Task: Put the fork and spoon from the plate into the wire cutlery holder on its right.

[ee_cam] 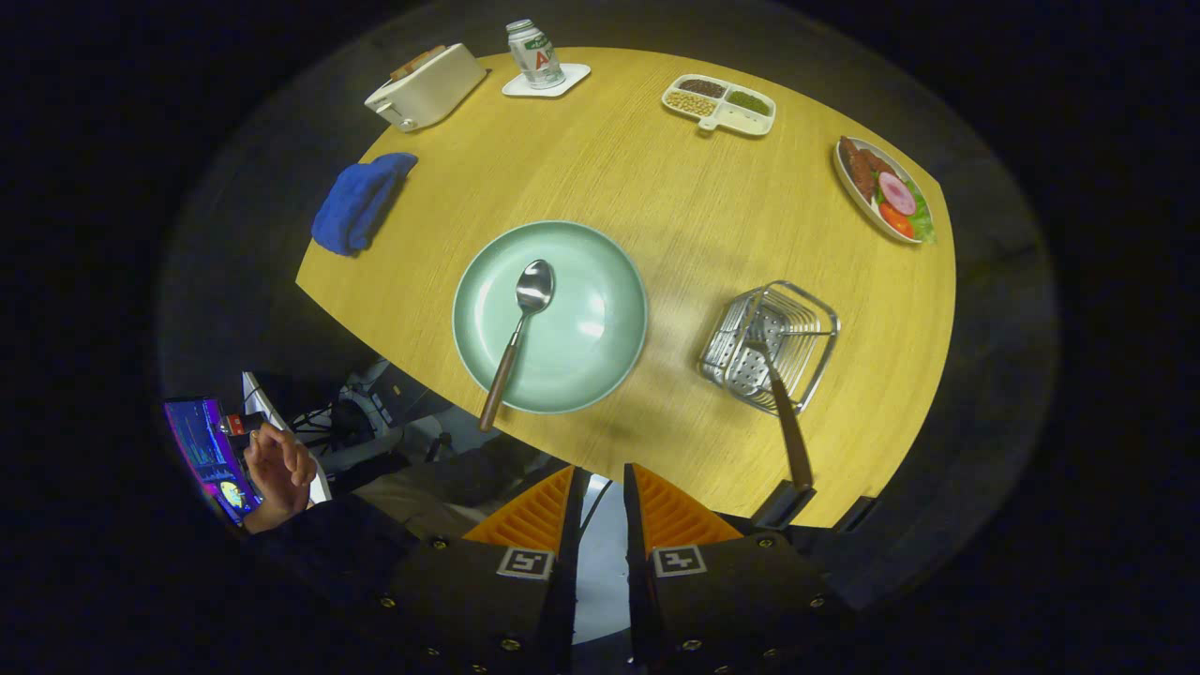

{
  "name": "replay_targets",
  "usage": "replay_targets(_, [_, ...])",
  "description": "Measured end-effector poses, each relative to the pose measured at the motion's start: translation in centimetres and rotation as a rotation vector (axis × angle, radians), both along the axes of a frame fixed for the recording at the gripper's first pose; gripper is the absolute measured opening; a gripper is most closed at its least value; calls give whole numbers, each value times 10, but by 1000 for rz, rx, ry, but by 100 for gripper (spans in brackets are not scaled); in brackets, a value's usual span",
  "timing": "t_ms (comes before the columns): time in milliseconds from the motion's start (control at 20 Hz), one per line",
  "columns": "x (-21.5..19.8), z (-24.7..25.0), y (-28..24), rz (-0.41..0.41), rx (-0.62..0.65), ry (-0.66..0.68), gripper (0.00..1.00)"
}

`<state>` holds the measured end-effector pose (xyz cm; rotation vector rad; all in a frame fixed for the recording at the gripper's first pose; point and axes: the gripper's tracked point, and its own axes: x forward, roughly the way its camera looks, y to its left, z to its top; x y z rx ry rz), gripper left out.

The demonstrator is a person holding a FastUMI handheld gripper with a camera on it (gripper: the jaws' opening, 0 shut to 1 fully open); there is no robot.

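Now the spoon [518, 337] lies on the plate [600, 281], ahead and slightly left of the narrow, empty jaws, handle toward them, while the fork [776, 394] already leans in the wire holder [814, 323].

red letter "a" readable on can [535, 53], on coaster [547, 82], far beyond fingers, past plate [487, 272]. square black-white marker on each finger [525, 561] base.
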<state>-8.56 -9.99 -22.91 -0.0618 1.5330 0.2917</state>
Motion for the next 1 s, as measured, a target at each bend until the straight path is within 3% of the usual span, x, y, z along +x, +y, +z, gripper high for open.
replay_targets(600, [-2,-39,82,-39,95,6,24])
replay_targets(1000, [1,-59,97,-58,94,20,24])
